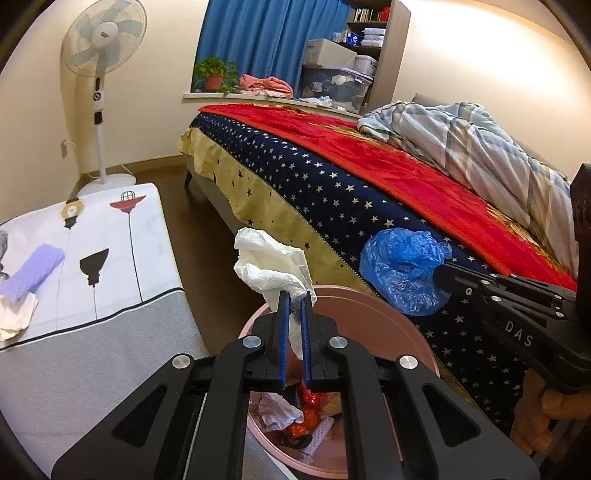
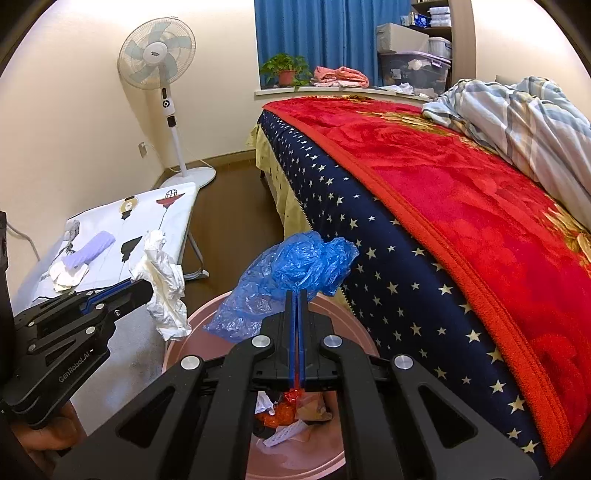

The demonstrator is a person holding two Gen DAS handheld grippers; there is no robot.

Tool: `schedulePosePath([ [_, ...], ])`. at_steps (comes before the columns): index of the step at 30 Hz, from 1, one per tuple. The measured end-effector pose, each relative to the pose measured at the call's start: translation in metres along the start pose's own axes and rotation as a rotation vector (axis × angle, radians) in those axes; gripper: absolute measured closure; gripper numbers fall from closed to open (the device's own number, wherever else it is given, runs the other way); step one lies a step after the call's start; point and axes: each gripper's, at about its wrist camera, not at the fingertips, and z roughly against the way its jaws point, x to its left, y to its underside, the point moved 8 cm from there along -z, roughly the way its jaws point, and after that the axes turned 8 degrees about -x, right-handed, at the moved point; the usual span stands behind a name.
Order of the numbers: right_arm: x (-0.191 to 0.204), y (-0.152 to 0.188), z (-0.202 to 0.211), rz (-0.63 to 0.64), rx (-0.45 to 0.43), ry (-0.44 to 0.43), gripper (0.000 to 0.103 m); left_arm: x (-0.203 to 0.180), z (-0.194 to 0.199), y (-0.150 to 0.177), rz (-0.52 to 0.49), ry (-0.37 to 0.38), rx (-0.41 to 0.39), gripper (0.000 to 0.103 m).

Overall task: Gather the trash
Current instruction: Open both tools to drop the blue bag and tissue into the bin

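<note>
Over bin (image 1: 369, 295), jaws clamping bags (image 1: 269, 266)

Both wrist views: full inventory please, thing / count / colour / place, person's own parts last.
white plastic bag: 1, white, pinched in the left gripper above the bin
blue plastic bag: 1, blue, pinched in the right gripper above the bin
bin: 1, pink, on the floor beside the bed, wrappers and paper inside
bed: 1, red blanket over a starred navy cover, right of the bin
striped quilt: 1, blue-grey, bunched at the far end of the bed
table: 1, white printed cloth, left of the bin
purple cloth: 1, on the table
fan: 1, white, in the corner
potted plant: 1, green, on the windowsill
curtain: blue, at the window
left gripper: black, shut
right gripper: black, shut
</note>
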Motion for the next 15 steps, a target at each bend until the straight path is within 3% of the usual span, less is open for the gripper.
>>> schedulePosePath([
  [5, -0.002, 0.001, -0.001, -0.010, 0.011, 0.017, 0.093, 0.002, -0.002, 0.004, 0.017, 0.002, 0.022, 0.082],
  [7, -0.005, 0.002, -0.002, -0.017, 0.016, 0.033, 0.069, 0.003, -0.001, 0.003, 0.026, 0.001, 0.017, 0.082],
  [8, -0.007, 0.002, -0.002, -0.022, 0.013, 0.039, 0.066, 0.005, 0.000, 0.003, 0.028, 0.000, 0.015, 0.082],
  [15, -0.005, -0.002, 0.001, -0.025, -0.008, 0.035, 0.064, 0.013, 0.005, -0.002, 0.037, -0.025, -0.002, 0.082],
])
